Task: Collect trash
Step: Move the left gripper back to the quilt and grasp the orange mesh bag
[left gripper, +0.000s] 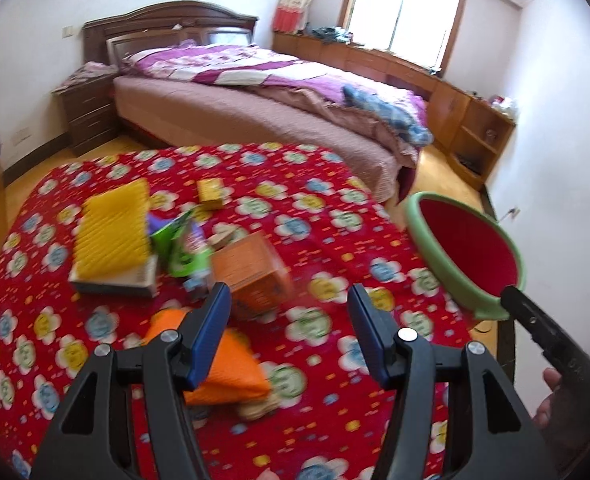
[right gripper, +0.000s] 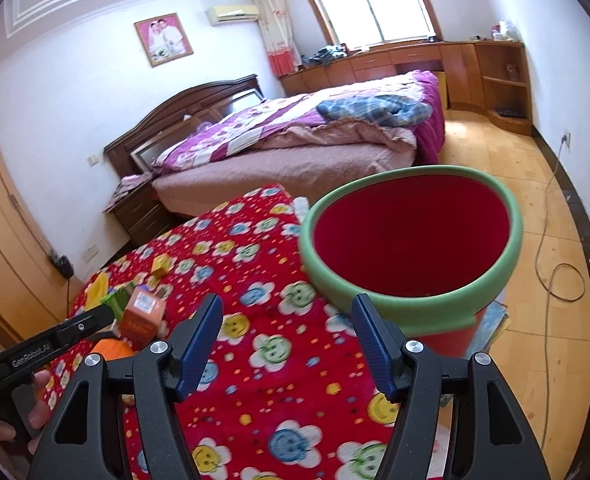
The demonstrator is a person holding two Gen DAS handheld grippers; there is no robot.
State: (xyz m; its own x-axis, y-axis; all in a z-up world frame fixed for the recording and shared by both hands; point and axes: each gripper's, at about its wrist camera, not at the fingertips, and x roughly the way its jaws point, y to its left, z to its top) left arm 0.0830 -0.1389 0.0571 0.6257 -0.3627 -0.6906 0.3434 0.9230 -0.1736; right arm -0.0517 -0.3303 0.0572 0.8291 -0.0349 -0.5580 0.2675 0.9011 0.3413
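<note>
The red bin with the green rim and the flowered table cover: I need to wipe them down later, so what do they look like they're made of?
The bin looks like moulded plastic: smooth red inner wall, thick rounded green rim with a dull sheen. The table cover looks like printed woven cloth, matte, draping softly over the edge; a coated fabric can't be ruled out.

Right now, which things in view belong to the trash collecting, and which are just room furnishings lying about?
Job:
- red bin with green rim
- orange carton box
- green crumpled wrapper
- yellow ribbed box
- small yellow box
- orange flat packet
- left gripper, open
- right gripper, open

Not the job:
- red flowered tablecloth
- purple-quilted bed
- dark wooden nightstand
- white floor cable
</note>
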